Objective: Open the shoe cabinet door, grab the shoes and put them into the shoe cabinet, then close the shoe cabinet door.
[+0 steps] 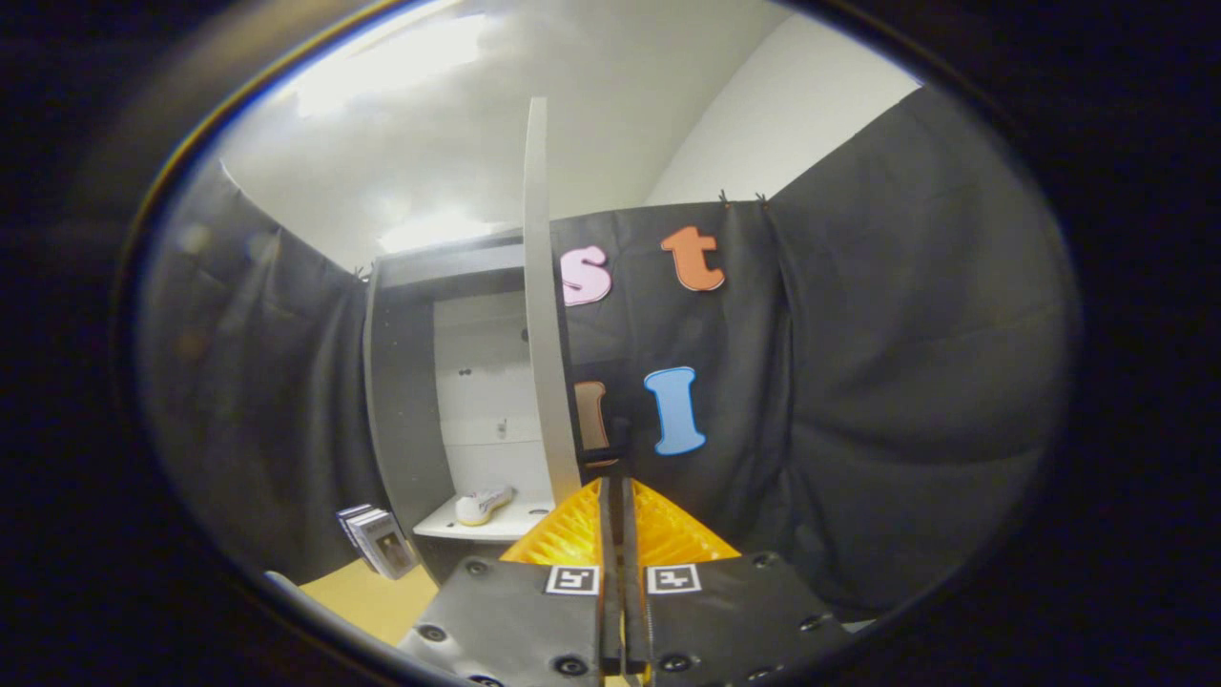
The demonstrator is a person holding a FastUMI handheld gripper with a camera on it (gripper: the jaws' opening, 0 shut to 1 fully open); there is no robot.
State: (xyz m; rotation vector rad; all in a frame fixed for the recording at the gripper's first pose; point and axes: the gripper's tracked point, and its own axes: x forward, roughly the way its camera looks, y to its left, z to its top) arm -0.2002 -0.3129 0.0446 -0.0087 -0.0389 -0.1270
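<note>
The shoe cabinet (405,401) stands ahead and to the left of my fingers, its pale door (542,315) swung open and seen edge-on just above them. A white shoe (483,505) lies on the cabinet's pale shelf (506,527), left of the door's lower end. My gripper (615,485) is shut, fingers pressed together, with the tips just right of the door's bottom edge. A small dark handle (613,441) sits right above the tips on the door's outer side. I cannot tell whether the tips pinch it.
A small stack of printed cards or boxes (378,540) leans beside the cabinet's left foot on a yellowish wooden surface (372,596). Black cloth walls close in on the left and right. A white wall and ceiling show above.
</note>
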